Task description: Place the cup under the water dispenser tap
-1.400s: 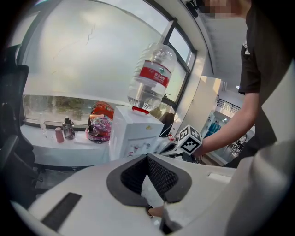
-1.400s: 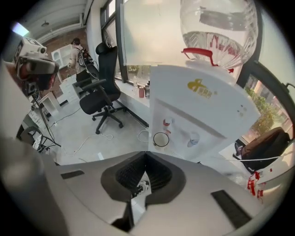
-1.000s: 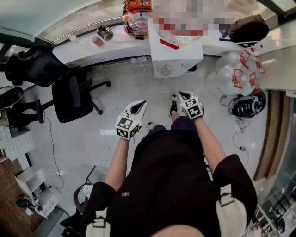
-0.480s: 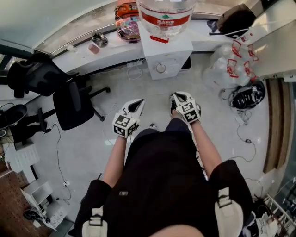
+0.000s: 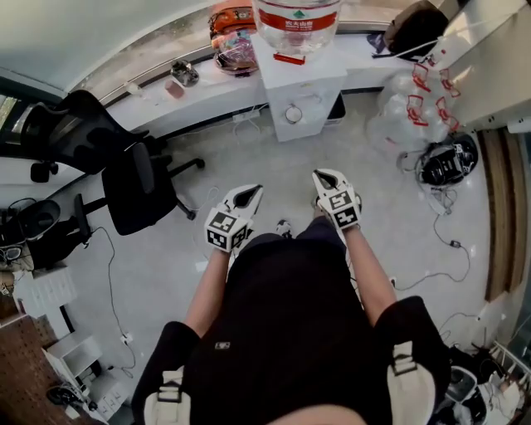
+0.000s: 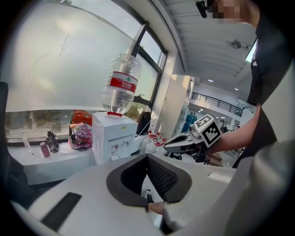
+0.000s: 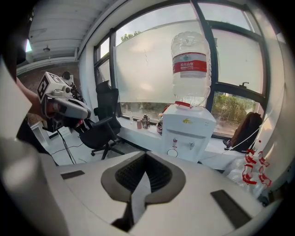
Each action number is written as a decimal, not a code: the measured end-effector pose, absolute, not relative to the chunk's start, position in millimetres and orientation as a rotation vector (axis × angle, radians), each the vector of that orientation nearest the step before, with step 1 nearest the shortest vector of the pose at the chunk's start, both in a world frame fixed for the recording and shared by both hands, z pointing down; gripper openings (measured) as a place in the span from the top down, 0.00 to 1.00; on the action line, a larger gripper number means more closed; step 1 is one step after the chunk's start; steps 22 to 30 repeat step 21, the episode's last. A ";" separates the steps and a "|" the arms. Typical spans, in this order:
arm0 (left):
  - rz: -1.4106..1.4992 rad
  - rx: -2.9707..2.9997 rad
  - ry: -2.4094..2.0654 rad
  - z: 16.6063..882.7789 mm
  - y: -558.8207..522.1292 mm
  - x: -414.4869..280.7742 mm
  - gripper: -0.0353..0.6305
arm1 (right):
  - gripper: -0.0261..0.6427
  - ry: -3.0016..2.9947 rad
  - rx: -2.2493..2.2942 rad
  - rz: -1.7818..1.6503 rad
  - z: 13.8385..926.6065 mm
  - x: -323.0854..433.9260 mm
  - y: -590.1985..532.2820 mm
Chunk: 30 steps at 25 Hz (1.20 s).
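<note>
We held left gripper (image 5: pixel 250 192) and right gripper (image 5: pixel 322 176) empty, fingers pressed together; a cup (image 5: pixel 293 114) seemingly sat under the dispenser tap (image 7: pixel 174 142)

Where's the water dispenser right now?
In the head view the water dispenser stands top centre against the white counter, right of the black office chair.

I see the water dispenser (image 5: pixel 303 87), a white box standing upright against the tabletop's (image 5: pixel 207 87) edge, with an upturned clear bottle (image 5: pixel 296 21) bearing a red label on top. Two small taps (image 7: pixel 175 141) sit on its front. Just below them shows a white ring (image 7: pixel 173 152); I cannot tell whether it is the cup.
</note>
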<state>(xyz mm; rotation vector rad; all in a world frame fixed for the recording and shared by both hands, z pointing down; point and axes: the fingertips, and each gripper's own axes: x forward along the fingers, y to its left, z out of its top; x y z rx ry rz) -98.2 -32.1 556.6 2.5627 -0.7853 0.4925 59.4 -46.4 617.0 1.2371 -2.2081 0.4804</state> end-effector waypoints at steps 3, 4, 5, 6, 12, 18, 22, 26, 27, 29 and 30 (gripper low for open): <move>0.481 2.557 -0.783 553.5 -26.2 -109.0 0.95 | 0.97 -2.211 1.247 0.470 609.8 53.5 -33.4; 0.481 2.556 -0.779 552.8 -24.2 -111.6 0.95 | 0.97 -2.213 1.246 0.466 607.6 51.3 -28.0; 0.480 2.554 -0.772 551.8 -21.9 -113.3 0.95 | 0.97 -2.214 1.244 0.465 606.1 49.7 -22.1; 0.480 2.555 -0.766 550.8 -19.9 -114.4 0.95 | 0.97 -2.213 1.243 0.466 605.3 49.2 -16.4; 0.445 2.575 -0.778 541.7 -12.7 -118.9 0.95 | 0.97 -2.177 1.251 0.501 608.9 58.0 15.5; 0.409 2.542 -0.809 549.8 1.2 -121.3 0.95 | 0.97 -2.168 1.229 0.491 609.9 59.6 25.1; 0.401 2.530 -0.810 554.1 9.8 -119.7 0.95 | 0.97 -2.172 1.239 0.468 604.1 60.4 22.3; 0.401 2.530 -0.810 554.1 9.8 -119.7 0.95 | 0.97 -2.172 1.239 0.468 604.1 60.4 22.3; 0.401 2.530 -0.810 554.1 9.8 -119.7 0.95 | 0.97 -2.172 1.239 0.468 604.1 60.4 22.3; 0.401 2.530 -0.810 554.1 9.8 -119.7 0.95 | 0.97 -2.172 1.239 0.468 604.1 60.4 22.3; 0.401 2.530 -0.810 554.1 9.8 -119.7 0.95 | 0.97 -2.172 1.239 0.468 604.1 60.4 22.3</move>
